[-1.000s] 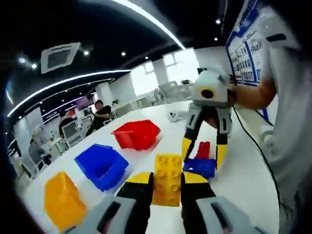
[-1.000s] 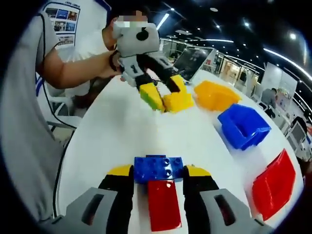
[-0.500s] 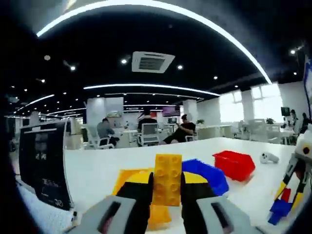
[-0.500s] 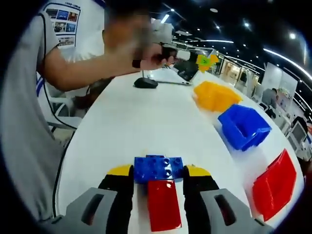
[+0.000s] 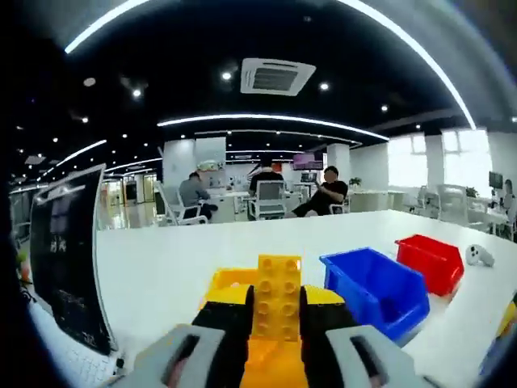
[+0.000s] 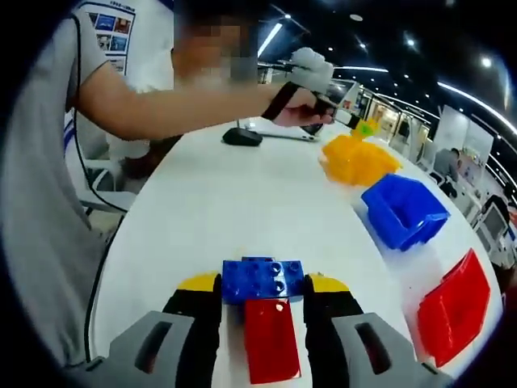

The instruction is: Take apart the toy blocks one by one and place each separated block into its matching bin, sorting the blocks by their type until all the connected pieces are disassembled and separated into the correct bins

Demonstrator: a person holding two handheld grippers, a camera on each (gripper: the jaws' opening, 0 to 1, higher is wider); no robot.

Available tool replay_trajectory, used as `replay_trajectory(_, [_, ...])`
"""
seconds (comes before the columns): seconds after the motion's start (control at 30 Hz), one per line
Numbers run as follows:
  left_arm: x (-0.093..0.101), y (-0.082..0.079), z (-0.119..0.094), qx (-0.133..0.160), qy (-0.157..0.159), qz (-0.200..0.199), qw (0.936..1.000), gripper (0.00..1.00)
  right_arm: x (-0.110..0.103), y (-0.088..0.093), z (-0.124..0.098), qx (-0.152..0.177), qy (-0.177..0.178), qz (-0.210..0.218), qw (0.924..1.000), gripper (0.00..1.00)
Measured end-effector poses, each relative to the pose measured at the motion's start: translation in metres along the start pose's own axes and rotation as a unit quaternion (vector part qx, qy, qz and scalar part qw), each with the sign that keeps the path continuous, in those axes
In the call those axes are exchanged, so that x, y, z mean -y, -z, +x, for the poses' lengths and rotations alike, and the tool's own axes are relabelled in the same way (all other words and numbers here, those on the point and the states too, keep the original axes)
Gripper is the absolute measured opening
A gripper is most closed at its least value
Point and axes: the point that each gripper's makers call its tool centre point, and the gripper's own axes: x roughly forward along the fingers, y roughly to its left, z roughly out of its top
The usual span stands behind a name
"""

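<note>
Three bins sat on the white counter (image 6: 242, 202): one yellow bin (image 6: 355, 159), one blue bin (image 6: 404, 210) and one red bin (image 6: 454, 305). Three toy blocks were visible: one yellow block (image 5: 277, 296) in the left gripper view, and one blue block (image 6: 262, 279) joined to one red block (image 6: 271, 339) in the right gripper view. Three seated people were in the background.
</note>
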Motion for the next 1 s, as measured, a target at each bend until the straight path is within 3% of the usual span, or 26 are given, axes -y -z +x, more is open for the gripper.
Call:
replay_trajectory(0.1, [-0.005,-0.005,-0.001,0.012,-0.008,-0.007,0.9999,0.27,0.000,0.000,0.000,0.000,0.000,0.001,1.0000,0.41])
replay_trajectory(0.23, [-0.016,-0.004,0.001,0.012,-0.024,-0.012,0.9996,0.65,0.000,0.000,0.000,0.001,0.000,0.000,1.0000,0.41])
replay_trajectory(0.37, [-0.017,-0.002,-0.008,0.006,-0.019,-0.032,0.9993,0.69,0.000,-0.001,0.000,0.002,0.000,0.002,1.0000,0.41])
replay_trajectory(0.5, [-0.006,-0.004,-0.020,0.011,-0.005,-0.026,0.9996,0.71,0.001,-0.001,0.001,0.006,0.001,0.005,1.0000,0.41])
replay_trajectory(0.63, [0.039,-0.004,-0.041,0.012,0.068,-0.017,0.9974,0.76,0.004,0.000,-0.001,0.015,0.006,0.013,0.9998,0.42])
replay_trajectory(0.73, [0.089,-0.004,-0.063,0.012,0.135,0.014,0.9907,0.77,0.013,0.002,-0.007,0.035,0.019,0.041,0.9983,0.42])
replay_trajectory(0.83, [0.134,0.002,-0.080,0.005,0.197,0.046,0.9792,0.77,0.017,0.003,-0.019,0.060,0.024,0.065,0.9958,0.41])
replay_trajectory(0.93, [0.170,0.006,-0.096,-0.002,0.250,0.042,0.9674,0.76,0.014,-0.004,-0.027,0.091,0.021,0.072,0.9930,0.41])
replay_trajectory(1.0, [0.190,0.006,-0.104,-0.001,0.276,0.036,0.9605,0.75,0.011,-0.006,-0.029,0.094,0.018,0.069,0.9930,0.41])
